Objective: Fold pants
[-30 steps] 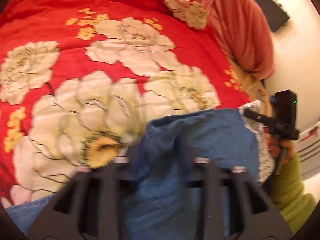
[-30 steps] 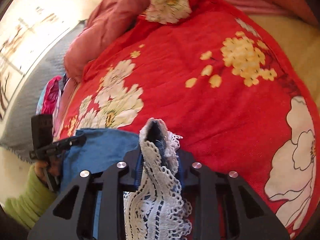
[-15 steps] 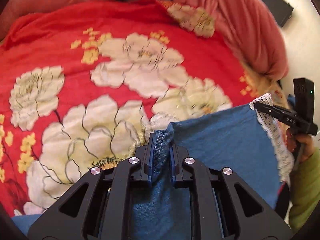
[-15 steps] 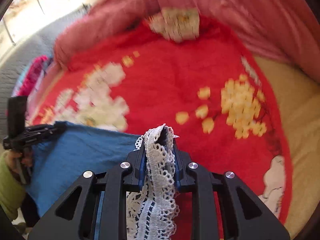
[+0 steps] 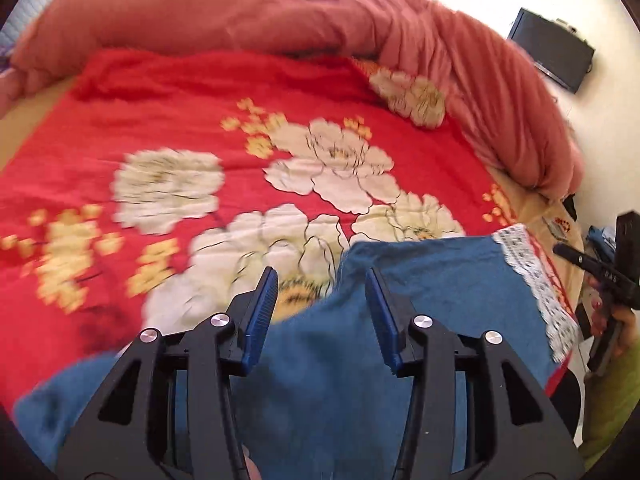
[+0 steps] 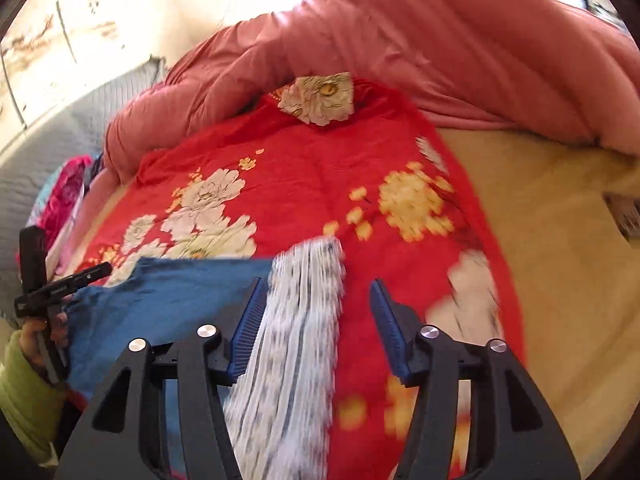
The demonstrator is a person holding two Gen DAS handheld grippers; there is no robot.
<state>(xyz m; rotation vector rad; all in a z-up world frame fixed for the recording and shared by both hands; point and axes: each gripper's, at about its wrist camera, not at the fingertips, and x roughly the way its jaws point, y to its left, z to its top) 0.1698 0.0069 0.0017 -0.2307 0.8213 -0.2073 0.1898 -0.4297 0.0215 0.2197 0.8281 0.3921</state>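
Blue denim pants point(image 5: 424, 304) with a white lace hem point(image 5: 532, 276) lie on the red flowered blanket point(image 5: 224, 128) at its near edge. My left gripper point(image 5: 322, 304) is open, its jaws apart over the pants' upper left corner, holding nothing. My right gripper point(image 6: 316, 316) is open above the lace hem point(image 6: 300, 320), which lies loose on the blanket point(image 6: 320, 168) beside the blue cloth point(image 6: 176, 292). Each gripper shows in the other's view: the right one in the left wrist view point(image 5: 600, 276), the left one in the right wrist view point(image 6: 60, 288).
A bunched pink quilt point(image 5: 280, 12) rims the far side of the bed. Beige bedsheet point(image 6: 560, 280) lies right of the blanket. A black box point(image 5: 552, 52) sits on the floor at the far right. Colourful clothes point(image 6: 68, 192) lie by a grey cushion at left.
Both grippers have opened and let go of the pants. The pants' edge and lace hem have dropped flat onto the blanket, and both grippers have pulled back and up.
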